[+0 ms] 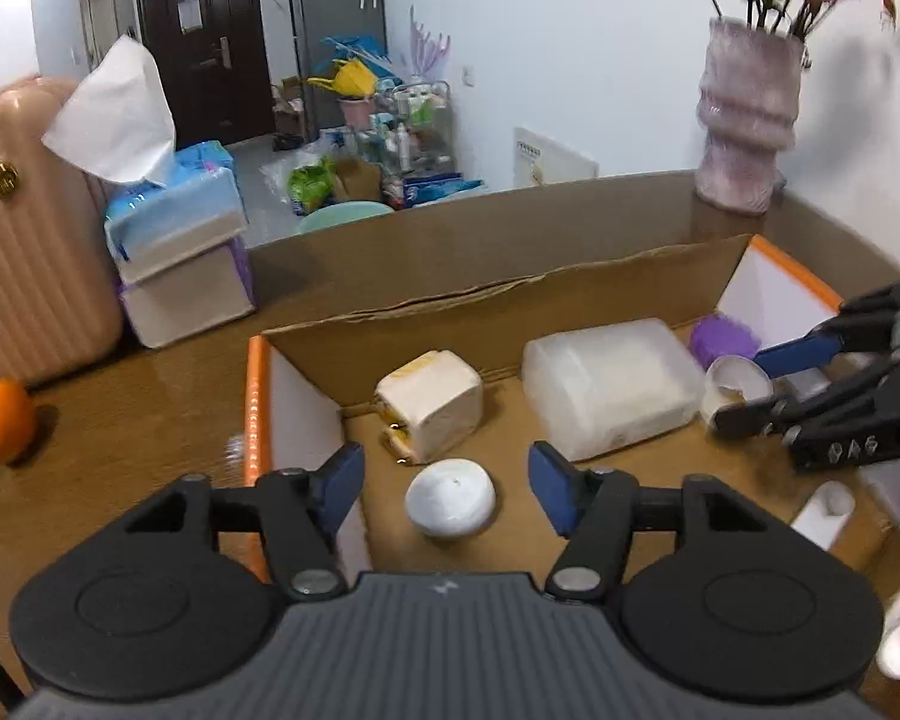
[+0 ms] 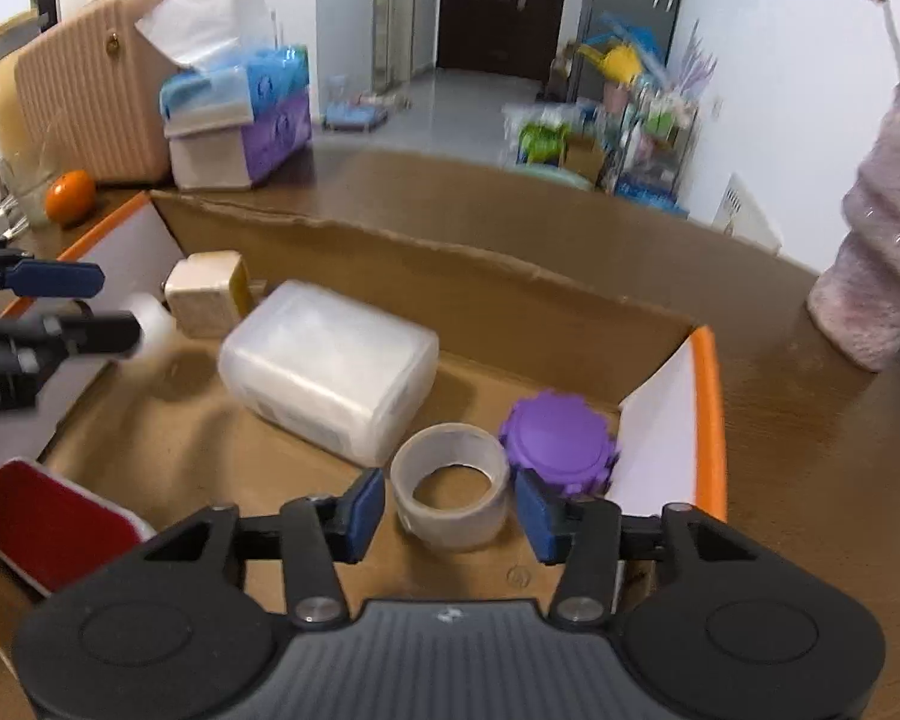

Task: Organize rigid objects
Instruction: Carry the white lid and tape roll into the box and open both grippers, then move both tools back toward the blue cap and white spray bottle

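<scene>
Left gripper open, pads clear of one white round lump lying between them. Right gripper open, straddling one tape roll, not pressing. Cardboard box on the desk holds also one translucent case, one purple lid in right corner, one beige block.

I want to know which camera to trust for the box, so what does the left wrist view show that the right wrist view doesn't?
Only the left wrist view shows the whole white round lump between the open left gripper. Only the right wrist view shows the red item and the tape roll in front of the open right gripper. Both show the cardboard box, clear plastic container, purple lid, tissue packs and orange.
</scene>
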Demonstrator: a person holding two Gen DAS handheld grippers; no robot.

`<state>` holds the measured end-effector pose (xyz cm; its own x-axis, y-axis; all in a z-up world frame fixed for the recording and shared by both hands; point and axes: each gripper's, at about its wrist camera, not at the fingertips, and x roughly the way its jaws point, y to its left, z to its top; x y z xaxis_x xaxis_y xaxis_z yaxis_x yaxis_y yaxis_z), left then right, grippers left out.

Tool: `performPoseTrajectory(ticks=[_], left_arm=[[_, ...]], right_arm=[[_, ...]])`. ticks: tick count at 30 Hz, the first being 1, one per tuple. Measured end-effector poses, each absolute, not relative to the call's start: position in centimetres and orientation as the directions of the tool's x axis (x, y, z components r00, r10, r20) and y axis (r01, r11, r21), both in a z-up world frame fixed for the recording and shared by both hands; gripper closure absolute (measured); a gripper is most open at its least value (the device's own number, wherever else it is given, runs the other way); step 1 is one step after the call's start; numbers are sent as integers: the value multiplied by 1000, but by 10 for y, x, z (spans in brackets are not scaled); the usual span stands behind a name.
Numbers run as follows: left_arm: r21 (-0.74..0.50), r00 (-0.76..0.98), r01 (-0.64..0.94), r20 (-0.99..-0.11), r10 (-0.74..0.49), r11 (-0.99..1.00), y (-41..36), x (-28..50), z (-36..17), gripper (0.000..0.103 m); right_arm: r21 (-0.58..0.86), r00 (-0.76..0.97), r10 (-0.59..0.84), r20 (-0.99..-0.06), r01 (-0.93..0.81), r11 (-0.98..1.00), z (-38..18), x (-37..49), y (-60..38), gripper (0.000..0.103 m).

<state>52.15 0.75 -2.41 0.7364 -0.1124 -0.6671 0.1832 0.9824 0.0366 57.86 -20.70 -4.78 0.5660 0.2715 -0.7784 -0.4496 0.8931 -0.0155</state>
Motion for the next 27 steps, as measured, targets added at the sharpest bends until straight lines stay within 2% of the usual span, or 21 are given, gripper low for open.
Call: performPoseTrajectory(ticks=[2,8,10,12,14,16,18,20,24,27], left_arm=[[25,746,157,-658,-103,987,13,522,-24,27],[-13,717,143,-688,-112,990,16,522,-26,26],[43,752,120,-656,-63,992,11,513,-23,18],[108,768,119,-640,-22,987,4,503,-14,17],[103,777,119,-628,-28,987,3,486,7,17],[91,795,119,-605,-39,989,3,462,33,14],[105,813,117,-581,-35,988,1,439,54,10],[120,830,110,-558,-25,987,-3,413,74,7],[115,867,109,-497,-38,987,-9,361,106,2],[114,894,114,-446,-52,987,-15,322,120,0]], right_arm=[[16,560,306,-770,-463,886,-48,576,-209,37],[44,532,322,-783,-469,882,-51,574,-211,39],[26,547,319,-774,-475,880,-49,571,-211,38],[2,573,301,-762,-464,886,-45,569,-211,37],[-55,590,227,-774,-420,906,-39,565,-208,37],[-108,627,166,-762,-375,921,-21,548,-205,37],[-89,647,198,-737,-383,919,3,526,-207,26],[-79,660,222,-718,-394,916,27,499,-208,21],[-133,707,204,-677,-390,911,66,446,-211,20],[-141,748,210,-629,-376,916,88,408,-218,15]])
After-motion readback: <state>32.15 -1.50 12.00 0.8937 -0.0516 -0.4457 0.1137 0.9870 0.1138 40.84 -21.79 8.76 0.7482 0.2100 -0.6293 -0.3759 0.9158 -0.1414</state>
